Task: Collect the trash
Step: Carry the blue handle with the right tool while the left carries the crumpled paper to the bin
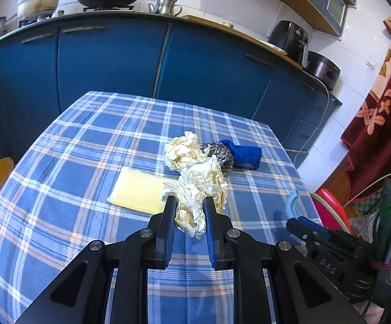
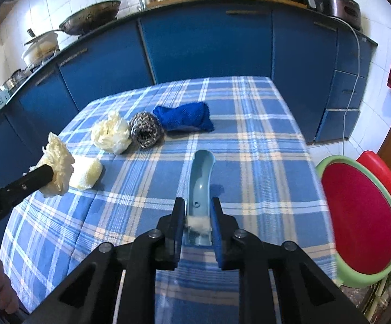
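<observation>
Clamped in the left gripper [image 1: 189, 202], a crumpled paper wad [image 1: 199, 189] hangs above the table's [image 1: 60, 162] near edge; light, soft, crushable, best pinched mid-bulk; right gripper [image 2: 197, 208] grips a pale-blue handle [image 2: 201, 172]; another wad [image 2: 111, 132] lies mid-table.

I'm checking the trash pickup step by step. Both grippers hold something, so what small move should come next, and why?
Probably carry the crumpled paper in the left gripper toward the red bin beside the table: the jaws already clamp it. The right gripper is shut on the light blue plastic handle.
</observation>
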{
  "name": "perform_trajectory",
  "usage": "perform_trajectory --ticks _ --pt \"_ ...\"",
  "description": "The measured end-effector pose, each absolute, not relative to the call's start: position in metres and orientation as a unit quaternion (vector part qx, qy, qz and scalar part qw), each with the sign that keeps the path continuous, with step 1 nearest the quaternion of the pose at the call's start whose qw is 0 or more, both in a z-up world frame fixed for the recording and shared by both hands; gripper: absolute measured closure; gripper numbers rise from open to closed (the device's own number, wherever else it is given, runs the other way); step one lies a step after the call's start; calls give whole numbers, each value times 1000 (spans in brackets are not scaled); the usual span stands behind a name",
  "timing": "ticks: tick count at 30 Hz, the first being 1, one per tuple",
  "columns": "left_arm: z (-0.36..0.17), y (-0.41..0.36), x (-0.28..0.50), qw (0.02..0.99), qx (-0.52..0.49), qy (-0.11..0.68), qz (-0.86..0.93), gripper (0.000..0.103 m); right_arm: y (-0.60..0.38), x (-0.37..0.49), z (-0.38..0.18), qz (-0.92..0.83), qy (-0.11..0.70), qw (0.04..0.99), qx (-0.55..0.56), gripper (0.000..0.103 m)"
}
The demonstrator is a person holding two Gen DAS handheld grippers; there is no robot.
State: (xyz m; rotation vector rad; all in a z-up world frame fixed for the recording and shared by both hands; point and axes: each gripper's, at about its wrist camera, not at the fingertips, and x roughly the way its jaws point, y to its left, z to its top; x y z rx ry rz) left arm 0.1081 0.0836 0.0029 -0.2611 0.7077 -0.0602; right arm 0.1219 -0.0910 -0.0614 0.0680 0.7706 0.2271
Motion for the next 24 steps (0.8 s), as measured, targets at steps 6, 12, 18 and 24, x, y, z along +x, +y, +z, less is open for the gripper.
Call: perform_trajectory --ticks 6,12,18,24 --pt "6 68 110 929 -122 347 -45 83 -111 111 -53 103 361 926 39 82" --pt "10 45 112 926 -114 351 -74 83 -135 102 -48 94 352 930 54 82" --pt "13 17 118 922 -105 356 -105 83 -161 94 -43 77 341 935 68 82" --pt "16 -14 125 919 -89 361 -134 83 -192 90 -42 48 337 937 82 82"
